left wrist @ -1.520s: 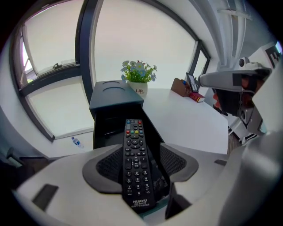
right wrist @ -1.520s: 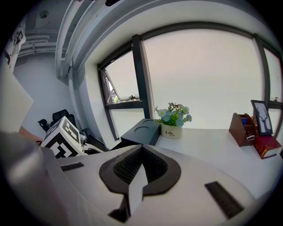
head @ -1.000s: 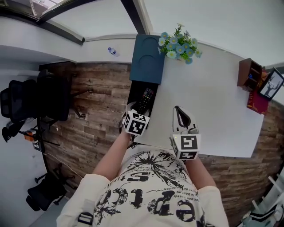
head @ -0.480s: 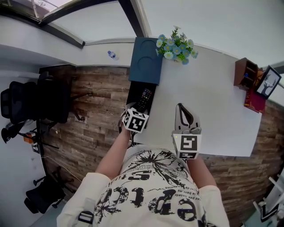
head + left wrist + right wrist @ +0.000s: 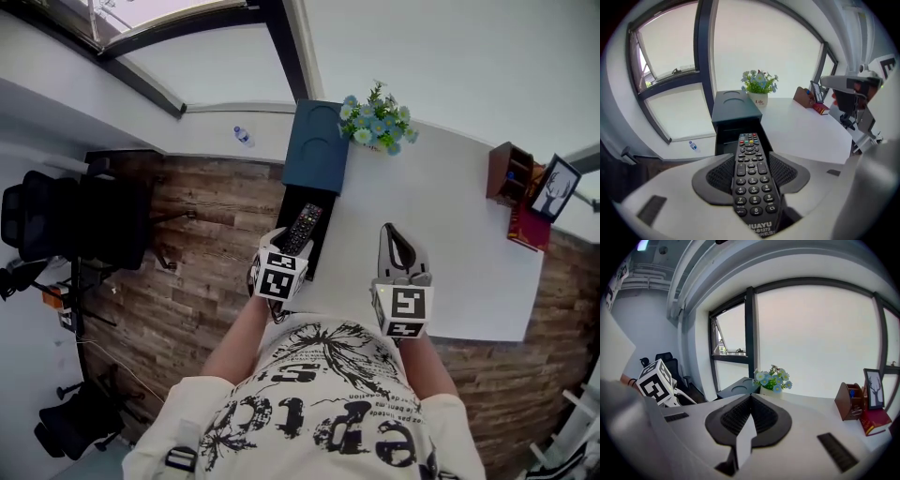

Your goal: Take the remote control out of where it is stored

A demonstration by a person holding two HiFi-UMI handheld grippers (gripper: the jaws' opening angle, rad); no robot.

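Note:
A black remote control lies lengthwise between the jaws of my left gripper, which is shut on its lower half. Its top end points at the open black drawer of a dark blue cabinet. In the head view the remote sits over the drawer, at the white table's left edge, with the left gripper behind it. My right gripper hovers over the table, shut with nothing in it; its closed jaws point toward the flowers.
A pot of blue and white flowers stands at the table's far edge beside the cabinet. A wooden organiser, picture frame and red book sit far right. Black office chairs stand at left. A water bottle lies on the sill.
The left gripper keeps its hold on the remote and has drawn back slightly toward me from the drawer. The right gripper has barely moved.

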